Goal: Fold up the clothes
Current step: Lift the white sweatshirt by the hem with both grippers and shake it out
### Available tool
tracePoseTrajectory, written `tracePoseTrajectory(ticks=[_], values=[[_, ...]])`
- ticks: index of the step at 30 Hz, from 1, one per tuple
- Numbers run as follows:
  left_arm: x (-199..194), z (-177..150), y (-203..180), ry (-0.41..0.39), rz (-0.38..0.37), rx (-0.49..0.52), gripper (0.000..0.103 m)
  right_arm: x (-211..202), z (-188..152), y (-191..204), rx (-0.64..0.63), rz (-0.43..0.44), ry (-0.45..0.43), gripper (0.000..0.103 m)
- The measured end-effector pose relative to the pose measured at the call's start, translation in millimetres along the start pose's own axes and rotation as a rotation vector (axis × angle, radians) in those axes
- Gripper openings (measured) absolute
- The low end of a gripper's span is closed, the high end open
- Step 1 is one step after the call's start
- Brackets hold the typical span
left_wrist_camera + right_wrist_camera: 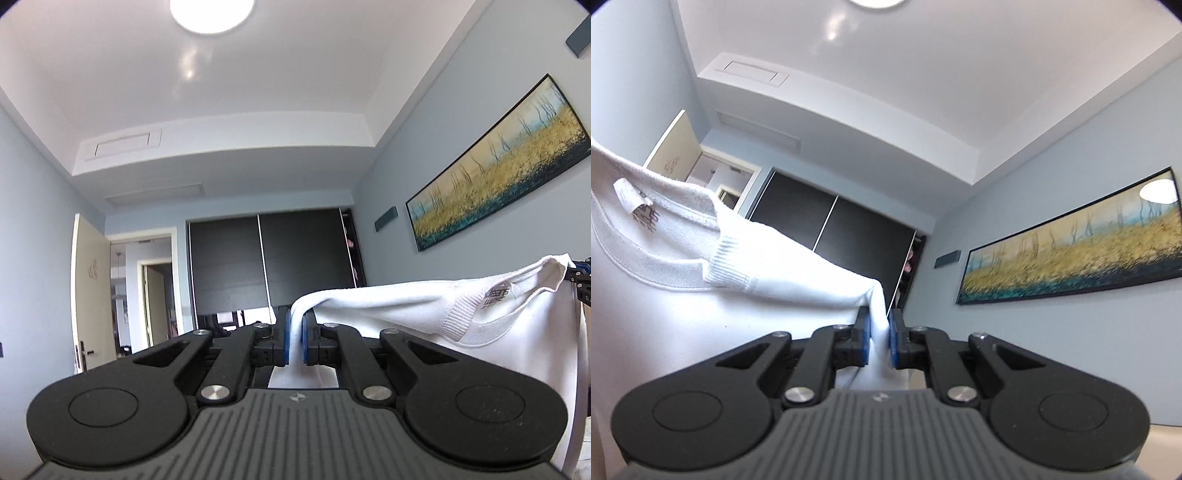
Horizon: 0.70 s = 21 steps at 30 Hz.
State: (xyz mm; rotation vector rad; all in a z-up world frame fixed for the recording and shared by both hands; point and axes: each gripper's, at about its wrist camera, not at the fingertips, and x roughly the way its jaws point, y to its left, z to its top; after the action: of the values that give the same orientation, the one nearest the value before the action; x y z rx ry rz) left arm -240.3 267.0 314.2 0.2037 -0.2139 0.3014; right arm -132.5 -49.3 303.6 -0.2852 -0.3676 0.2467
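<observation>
A white sweatshirt (424,314) with a ribbed collar and a neck label hangs in the air, stretched between both grippers. My left gripper (294,338) is shut on a fold of its shoulder, the cloth pinched between the blue pads. To the right in the left wrist view, the other gripper's black tip (581,275) shows at the far shoulder. In the right wrist view the same sweatshirt (701,280) fills the left side, and my right gripper (879,341) is shut on its other shoulder fold. Both grippers point slightly upward into the room.
A dark sliding wardrobe (266,266) stands at the far wall, with an open doorway (144,291) to its left. A long framed landscape painting (498,166) hangs on the right wall. A round ceiling lamp (212,14) is overhead.
</observation>
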Motion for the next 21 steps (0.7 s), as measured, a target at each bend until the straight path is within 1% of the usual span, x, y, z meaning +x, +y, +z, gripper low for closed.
tracePoseTrajectory(ticks=[3,6,10,12,14,17,19,21], values=[[-15,18,-1,-0.031,-0.001,-0.01,0.005,-22,21,-8,0.018,-0.016,-0.043,0.01],[-33,30,-3,-0.061,0.004,0.015,0.005,-48,35,-17,0.04,-0.029,-0.088,0.011],[-49,39,-2,-0.083,0.0,0.044,0.005,-77,49,-24,0.04,-0.038,-0.144,0.01],[-51,41,-1,-0.082,0.005,0.069,0.005,-82,54,-23,0.043,-0.027,-0.153,0.011],[-46,38,2,-0.067,0.016,0.092,0.005,-79,55,-19,0.043,-0.01,-0.151,0.011],[-32,27,12,-0.013,0.026,0.109,0.005,-68,51,-6,0.042,0.031,-0.123,0.011],[-16,10,20,0.042,0.033,0.109,0.005,-53,40,11,0.029,0.059,-0.088,0.011],[5,-15,26,0.11,0.036,0.116,0.005,-34,24,32,0.009,0.09,-0.04,0.011]])
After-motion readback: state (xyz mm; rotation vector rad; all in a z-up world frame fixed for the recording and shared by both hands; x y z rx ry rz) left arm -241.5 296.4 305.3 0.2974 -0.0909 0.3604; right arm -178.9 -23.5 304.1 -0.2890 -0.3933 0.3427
